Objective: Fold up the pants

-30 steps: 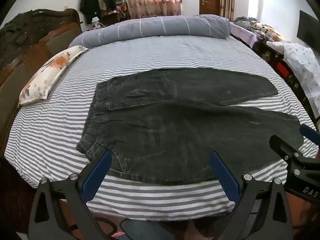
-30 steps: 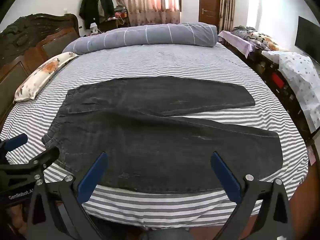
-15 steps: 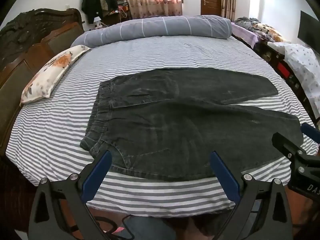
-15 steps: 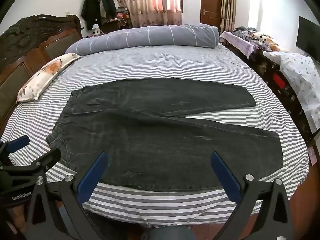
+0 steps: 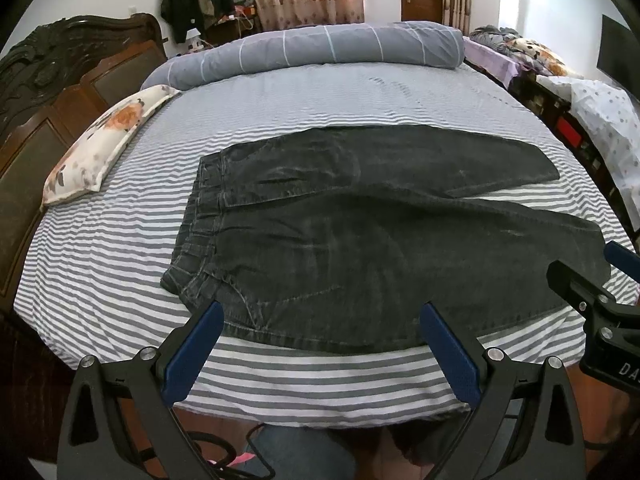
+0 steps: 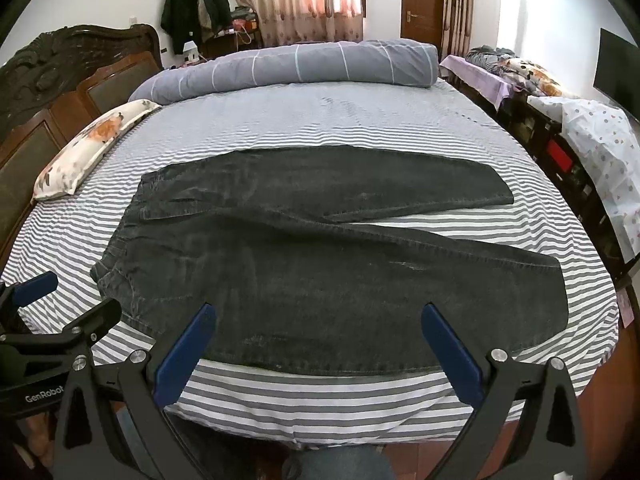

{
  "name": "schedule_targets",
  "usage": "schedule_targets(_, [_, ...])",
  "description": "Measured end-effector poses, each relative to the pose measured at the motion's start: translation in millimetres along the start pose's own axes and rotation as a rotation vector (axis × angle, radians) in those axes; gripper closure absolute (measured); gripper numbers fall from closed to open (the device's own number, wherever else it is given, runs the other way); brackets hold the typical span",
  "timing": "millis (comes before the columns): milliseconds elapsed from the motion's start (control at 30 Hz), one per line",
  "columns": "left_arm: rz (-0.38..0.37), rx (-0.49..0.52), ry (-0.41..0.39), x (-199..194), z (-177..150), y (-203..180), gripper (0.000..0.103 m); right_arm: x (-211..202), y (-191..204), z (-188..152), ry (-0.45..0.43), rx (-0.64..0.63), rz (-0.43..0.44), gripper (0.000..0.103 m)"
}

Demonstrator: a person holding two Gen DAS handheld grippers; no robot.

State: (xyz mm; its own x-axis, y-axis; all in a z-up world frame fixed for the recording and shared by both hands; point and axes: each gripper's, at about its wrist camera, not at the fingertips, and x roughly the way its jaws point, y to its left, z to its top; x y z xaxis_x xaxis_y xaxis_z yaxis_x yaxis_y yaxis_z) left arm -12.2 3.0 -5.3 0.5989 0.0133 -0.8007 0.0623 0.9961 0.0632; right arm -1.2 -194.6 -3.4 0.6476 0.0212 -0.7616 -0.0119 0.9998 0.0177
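Pants (image 5: 360,248): dark, flat on striped bed (image 5: 120,264), legs apart
Left hand-held gripper (image 5: 320,320): released, empty
Right hand-held gripper (image 6: 320,320): released, empty

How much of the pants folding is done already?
Almost none. The dark jeans lie spread flat on the striped bed, both legs apart, no fold made. The left gripper and right gripper hover at the near edge, jaws open, holding nothing. Every fold is left.

matt dark denim pants (image 5: 360,248) on a striped cloth sheet (image 5: 120,248); carved glossy wood headboard (image 5: 60,80).
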Motion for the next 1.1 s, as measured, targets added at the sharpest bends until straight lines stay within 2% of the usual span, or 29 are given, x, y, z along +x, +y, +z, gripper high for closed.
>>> schedule_targets(533, [0.003, 0.015, 0.097, 32.8, -10.7, -0.6, 0.005, 32.0, 2.1, -11.7, 0.101, -0.003, -0.018, 0.002])
schedule_targets(1100, [0.006, -0.005, 0.119, 46.2, -12.8, 5.7, 0.005, 41.3, 3.3, -13.5, 0.119, -0.003, -0.025, 0.002])
